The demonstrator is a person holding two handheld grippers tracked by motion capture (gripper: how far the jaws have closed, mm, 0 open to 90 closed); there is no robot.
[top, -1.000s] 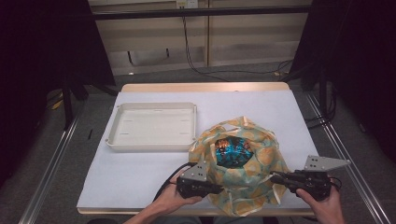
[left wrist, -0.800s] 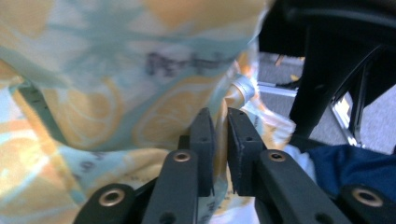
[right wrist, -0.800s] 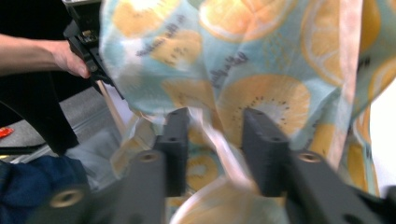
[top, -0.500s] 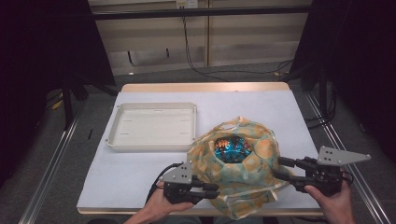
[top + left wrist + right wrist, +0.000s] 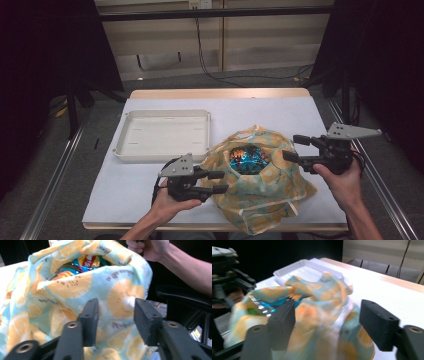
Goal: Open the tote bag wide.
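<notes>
The fabric bag (image 5: pixel 260 182), printed with orange slices, sits slumped on the near right part of the white table (image 5: pixel 150 190), its mouth turned up and gaping. Inside I see shiny snack packets (image 5: pixel 248 159), blue and orange. The bag lies between my two tools, so either one could take a side of the rim.

My left gripper (image 5: pixel 216 181) sits at the bag's near left flank, jaws parted a moderate way and holding nothing. In the left gripper view (image 5: pixel 116 320) the cloth bulges right in front of the jaws and into the gap between them; I cannot tell whether the pads touch it. The rim lies above and beyond that gripper.

My right gripper (image 5: pixel 295 148) hovers at the bag's far right edge, raised a little, jaws spread wide and empty. In the right gripper view (image 5: pixel 328 322) the blurred cloth lies between and just past the jaws. I judge this one better placed for the rim, since its jaws point left straight at the mouth.

The white tray (image 5: pixel 165 135) lies to the far left of the bag, just beside it, with nothing in it.
</notes>
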